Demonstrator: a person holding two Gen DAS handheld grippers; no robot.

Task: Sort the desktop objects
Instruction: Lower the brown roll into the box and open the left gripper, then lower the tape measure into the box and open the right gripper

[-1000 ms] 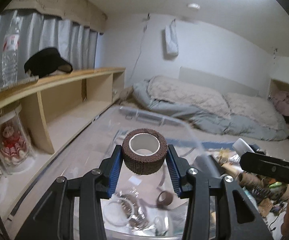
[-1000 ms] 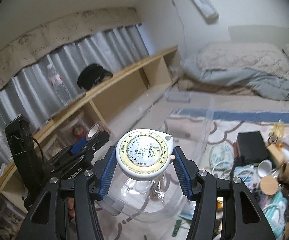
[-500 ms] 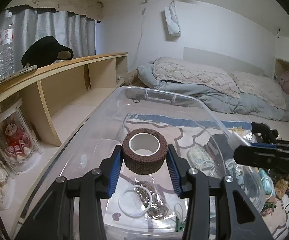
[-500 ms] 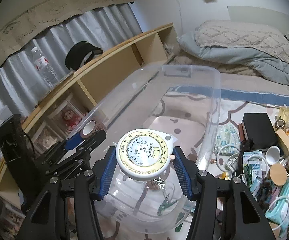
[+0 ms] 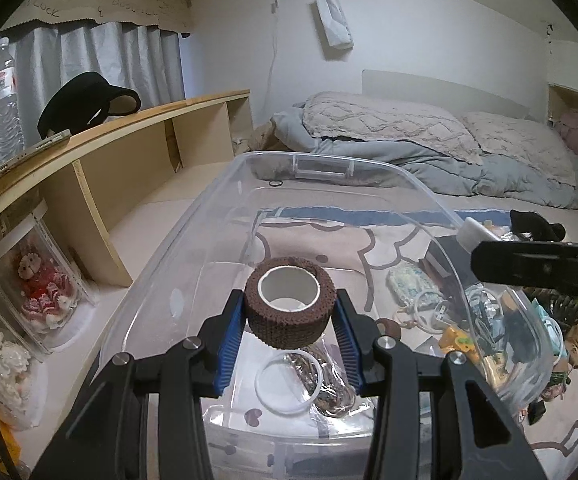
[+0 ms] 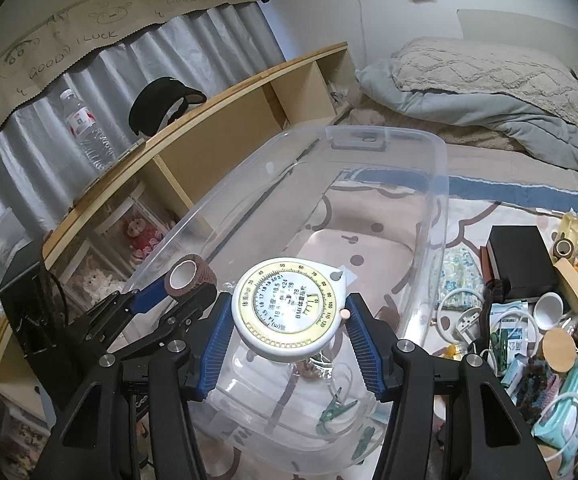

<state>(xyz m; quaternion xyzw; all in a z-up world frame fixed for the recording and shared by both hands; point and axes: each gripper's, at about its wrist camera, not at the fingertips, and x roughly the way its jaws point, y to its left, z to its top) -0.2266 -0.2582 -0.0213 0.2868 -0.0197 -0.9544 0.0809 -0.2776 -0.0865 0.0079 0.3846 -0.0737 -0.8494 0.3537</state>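
Observation:
My left gripper [image 5: 290, 322] is shut on a brown bandage roll [image 5: 289, 314] with a white core and holds it above the near end of a clear plastic bin [image 5: 217, 216]. The roll also shows in the right wrist view [image 6: 192, 276]. My right gripper [image 6: 289, 326] is shut on a round white BMI tape measure [image 6: 291, 309] with a yellow ring, held over the same bin [image 6: 441, 160]. The bin holds a white ring [image 5: 289, 380], a clear bag of small items [image 5: 329, 376] and green clips [image 6: 335, 408].
A heap of loose items lies on the rug right of the bin: a black box [image 6: 519, 260], a white cup [image 6: 547, 310], a wooden lid [image 6: 561, 354], wipes [image 6: 561, 420]. A wooden shelf [image 5: 129, 128] with a bottle [image 5: 3, 92] and black visor runs along the left. Bedding lies behind.
Both grippers have tilted downward and moved over the bin, which now fills the view below them. Each still holds its object.

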